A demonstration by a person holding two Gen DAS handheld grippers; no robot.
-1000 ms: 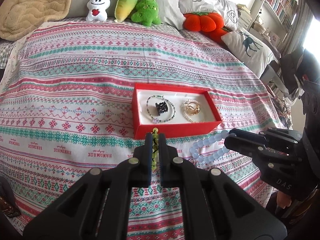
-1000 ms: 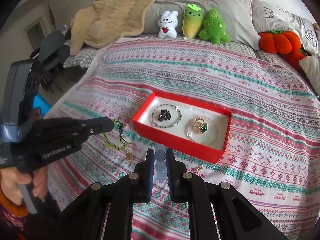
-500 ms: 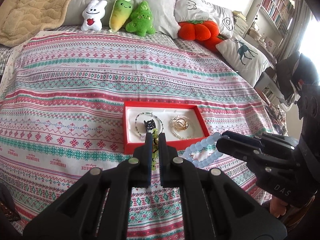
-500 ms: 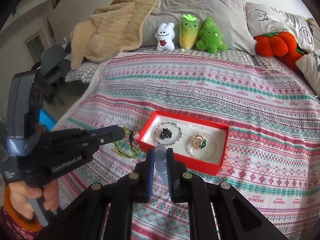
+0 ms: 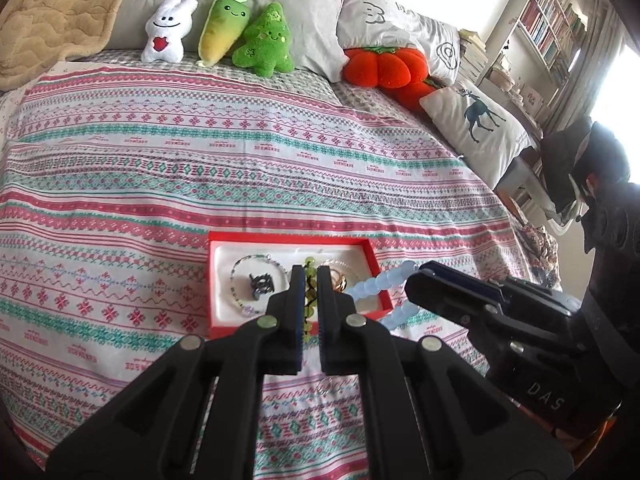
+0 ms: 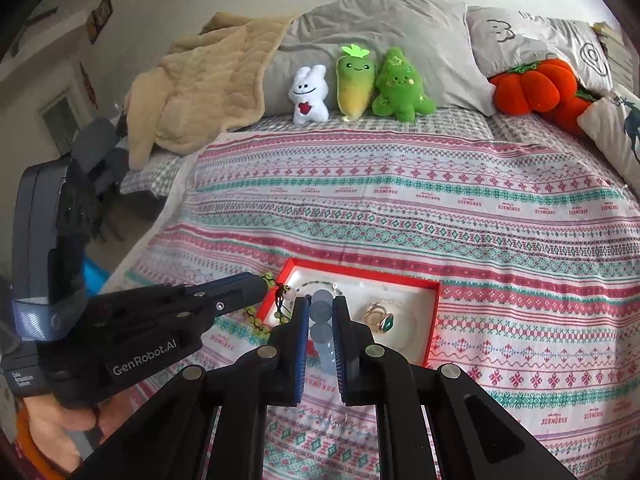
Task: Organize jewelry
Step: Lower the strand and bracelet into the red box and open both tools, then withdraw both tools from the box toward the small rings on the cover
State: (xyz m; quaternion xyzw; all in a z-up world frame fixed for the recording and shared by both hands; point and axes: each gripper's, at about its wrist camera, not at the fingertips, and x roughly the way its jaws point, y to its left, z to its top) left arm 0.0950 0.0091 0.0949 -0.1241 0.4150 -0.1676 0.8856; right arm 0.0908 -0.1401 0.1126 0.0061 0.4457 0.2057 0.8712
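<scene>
A red box with a white lining (image 5: 362, 243) (image 6: 435, 300) lies on the patterned bedspread. Inside are a thin beaded necklace around a black piece (image 5: 261, 283) and a gold ring with a green stone (image 6: 382, 319). My left gripper (image 5: 308, 276) is shut on a green bead bracelet (image 5: 309, 262) (image 6: 256, 322) and holds it above the box's near edge. My right gripper (image 6: 321, 307) (image 5: 416, 276) is shut on a pale blue bead bracelet (image 5: 374, 288) (image 6: 322, 312), held above the box's front right corner.
A small ring-like piece (image 6: 338, 420) lies on the bedspread in front of the box. Plush toys (image 5: 224, 32), an orange pumpkin cushion (image 5: 380, 68) and pillows line the head of the bed. A tan blanket (image 6: 200, 88) lies far left. A bookshelf (image 5: 552, 32) stands to the right.
Both grippers have risen and moved forward with their bracelets, from the bedspread in front of the box to above its near edge.
</scene>
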